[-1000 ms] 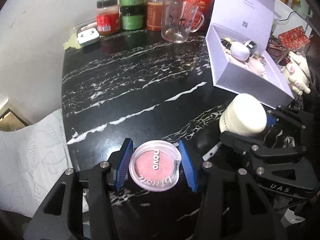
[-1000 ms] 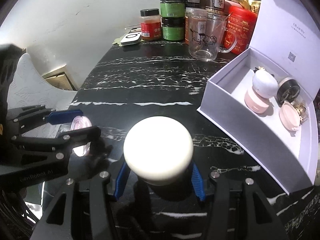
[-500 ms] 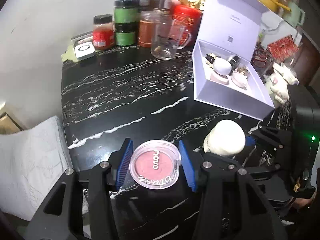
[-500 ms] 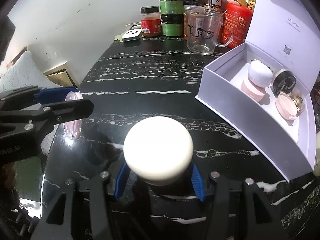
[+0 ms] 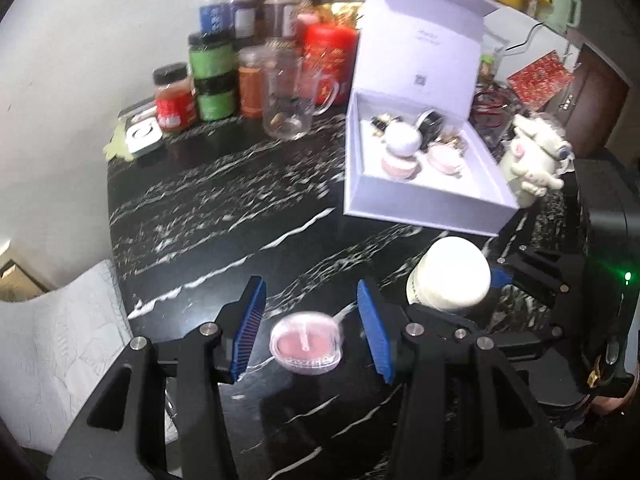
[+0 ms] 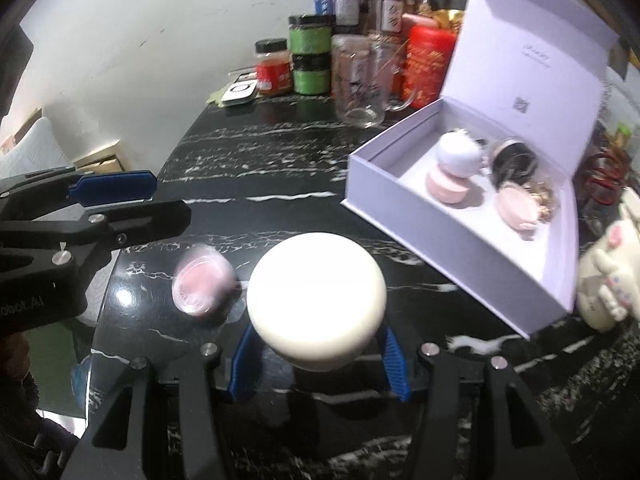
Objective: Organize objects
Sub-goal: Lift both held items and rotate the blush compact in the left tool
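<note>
My left gripper [image 5: 311, 312] is open, and a round pink blush compact [image 5: 306, 343] lies blurred between and below its blue pads, free of them. The compact also shows in the right wrist view [image 6: 202, 282] on the black marble table, right of the left gripper's fingers [image 6: 114, 188]. My right gripper [image 6: 318, 354] is shut on a white-lidded cream jar [image 6: 316, 300], which also shows in the left wrist view [image 5: 450, 274]. An open white gift box [image 6: 452, 232] holding several small cosmetics stands at the right.
Jars, a red tin and a glass mug [image 5: 286, 100] line the table's back edge by the wall. A small white tin [image 5: 142, 134] lies at the back left. A plush toy [image 5: 536, 160] sits right of the box. A white cushion [image 5: 52, 344] lies beyond the table's left edge.
My left gripper has opened and let go of the pink compact, which has dropped to the table. Both grippers have pulled back and up. The right gripper still holds the jar.
</note>
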